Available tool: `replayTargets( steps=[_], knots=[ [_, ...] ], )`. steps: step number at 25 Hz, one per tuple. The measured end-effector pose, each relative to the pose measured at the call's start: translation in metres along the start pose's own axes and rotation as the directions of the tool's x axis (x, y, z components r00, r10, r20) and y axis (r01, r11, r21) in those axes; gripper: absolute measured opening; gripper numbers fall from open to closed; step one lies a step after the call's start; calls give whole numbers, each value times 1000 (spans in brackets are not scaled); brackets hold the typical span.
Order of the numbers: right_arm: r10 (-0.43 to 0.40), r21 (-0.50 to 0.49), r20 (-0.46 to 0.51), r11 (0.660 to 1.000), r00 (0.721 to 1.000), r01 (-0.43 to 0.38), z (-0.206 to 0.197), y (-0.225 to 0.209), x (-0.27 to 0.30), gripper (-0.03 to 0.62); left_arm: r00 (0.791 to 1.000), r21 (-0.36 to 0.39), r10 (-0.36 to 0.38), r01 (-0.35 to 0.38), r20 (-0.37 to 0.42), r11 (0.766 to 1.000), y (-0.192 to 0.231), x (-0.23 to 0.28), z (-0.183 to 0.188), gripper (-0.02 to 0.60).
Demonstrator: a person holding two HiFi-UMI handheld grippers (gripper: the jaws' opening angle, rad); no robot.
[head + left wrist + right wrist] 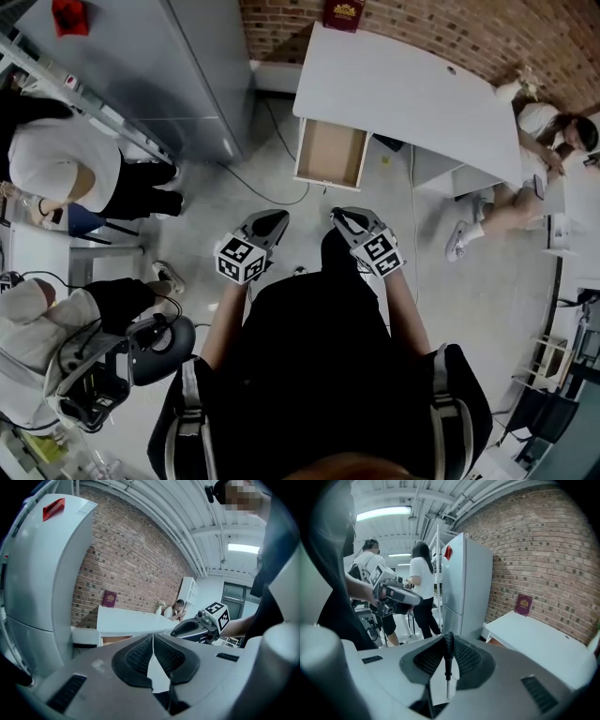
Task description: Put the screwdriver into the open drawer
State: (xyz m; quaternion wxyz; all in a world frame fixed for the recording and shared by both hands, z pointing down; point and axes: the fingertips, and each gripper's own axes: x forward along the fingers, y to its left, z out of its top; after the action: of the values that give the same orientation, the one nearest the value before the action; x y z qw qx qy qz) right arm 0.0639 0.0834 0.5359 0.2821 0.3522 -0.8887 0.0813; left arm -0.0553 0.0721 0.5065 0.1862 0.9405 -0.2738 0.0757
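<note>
Right gripper view: right hand-held gripper clamped on the screwdriver, black ribbed handle pinched between the pads at the tips, thin shaft running straight down the picture through the gap behind them, tip toward the camera end. Long axis in line with the split of the jaws; whether hanging below them or lying back along them, not possible to tell. Not to be made out for certain in the head view.

Left gripper view: left hand-held gripper closed pad to pad on nothing, held level beside the right one.

Head view: open drawer standing out from under the near edge of the white desk, brown bottom showing, mouth upward. Ahead of both hand-held grippers and well apart from them across floor, a little right of midway, so nearer the right one, the loaded one.

By judgement: carrying stage, nothing dropped in yet. Next, a forward reach with the right arm until over the drawer, screwdriver turned to lie along the drawer bottom before release. Risk: letting go from too high, with a bounce or a roll over the front edge.
</note>
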Motion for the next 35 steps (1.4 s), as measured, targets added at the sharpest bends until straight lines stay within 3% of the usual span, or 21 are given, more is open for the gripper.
replayTargets(
  steps=[14,22,35],
  knots=[
    [113,-61,-43,991,993,-116,10,-48,42,123,993,-73,118,-116,29,991,41,20,15,20],
    [216,-126,-87,966,972,-226,23,-80,81,123,976,-139,217,-213,13,967,76,34,14,20],
    [290,-116,-181,942,940,-314,-5,-154,127,124,967,-189,243,-253,-75,949,97,91,13,20]
  ],
)
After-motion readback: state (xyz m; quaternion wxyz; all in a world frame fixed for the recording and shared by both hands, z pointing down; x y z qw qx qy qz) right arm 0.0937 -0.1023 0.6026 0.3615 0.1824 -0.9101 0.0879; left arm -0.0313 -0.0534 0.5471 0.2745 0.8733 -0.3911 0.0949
